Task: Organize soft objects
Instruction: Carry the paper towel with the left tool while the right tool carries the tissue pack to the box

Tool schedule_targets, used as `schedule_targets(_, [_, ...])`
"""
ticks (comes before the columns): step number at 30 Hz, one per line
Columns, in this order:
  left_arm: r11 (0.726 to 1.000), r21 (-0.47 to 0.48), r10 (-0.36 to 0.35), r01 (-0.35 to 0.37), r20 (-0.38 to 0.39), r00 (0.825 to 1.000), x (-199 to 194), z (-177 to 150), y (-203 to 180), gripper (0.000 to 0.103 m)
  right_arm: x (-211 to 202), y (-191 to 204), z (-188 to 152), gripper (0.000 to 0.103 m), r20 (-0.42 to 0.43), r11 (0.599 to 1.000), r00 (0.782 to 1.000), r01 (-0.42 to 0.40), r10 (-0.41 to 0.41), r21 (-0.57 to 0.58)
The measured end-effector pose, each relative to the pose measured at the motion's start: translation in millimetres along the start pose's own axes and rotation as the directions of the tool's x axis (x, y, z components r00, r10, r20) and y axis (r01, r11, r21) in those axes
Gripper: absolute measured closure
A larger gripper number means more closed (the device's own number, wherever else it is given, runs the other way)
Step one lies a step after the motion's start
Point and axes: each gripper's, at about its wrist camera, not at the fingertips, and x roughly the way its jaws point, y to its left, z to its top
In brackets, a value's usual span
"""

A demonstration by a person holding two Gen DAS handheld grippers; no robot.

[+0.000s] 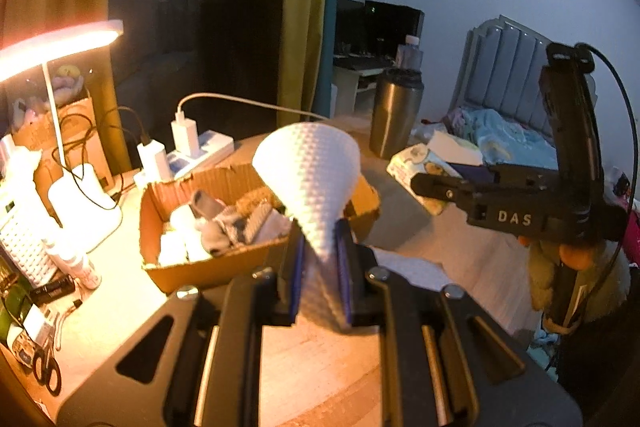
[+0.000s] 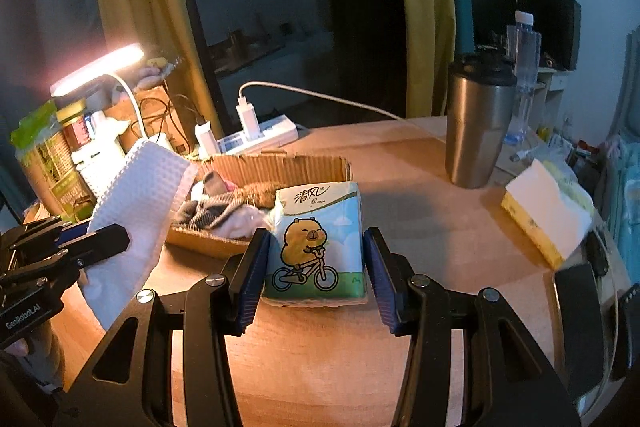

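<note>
My left gripper (image 1: 320, 267) is shut on a white waffle-textured cloth (image 1: 312, 179), held up just in front of a cardboard tray (image 1: 208, 267) that holds socks and other soft items. The cloth (image 2: 136, 203) and left gripper (image 2: 92, 247) also show at the left of the right wrist view. My right gripper (image 2: 316, 275) has its jaws around a tissue pack (image 2: 316, 239) printed with a capybara on a bicycle. The pack lies on the table just in front of the tray (image 2: 280, 163), and the pads sit at its sides. The right gripper (image 1: 440, 187) also shows in the left wrist view.
A steel tumbler (image 2: 476, 123) and a water bottle (image 2: 522, 75) stand at the back right. A yellow-edged white tissue box (image 2: 544, 215) lies at the right. A power strip (image 2: 260, 139) with chargers, a lit desk lamp (image 2: 100, 71) and clutter fill the left.
</note>
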Motion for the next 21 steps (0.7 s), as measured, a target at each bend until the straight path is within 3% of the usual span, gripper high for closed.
schedule_targets(9, [0.999, -0.018, 0.036, -0.035, 0.034, 0.999, 6, 23, 7, 0.088, 3, -9, 22, 0.052, 0.025, 1.0, 1.0, -0.015, 0.015, -0.004])
schedule_targets(21, [0.99, -0.037, 0.138, -0.137, 0.038, 0.99, 36, 40, 1, 0.088, 23, -39, 29, 0.052, 0.034, 0.995, 0.995, -0.093, 0.093, 0.02])
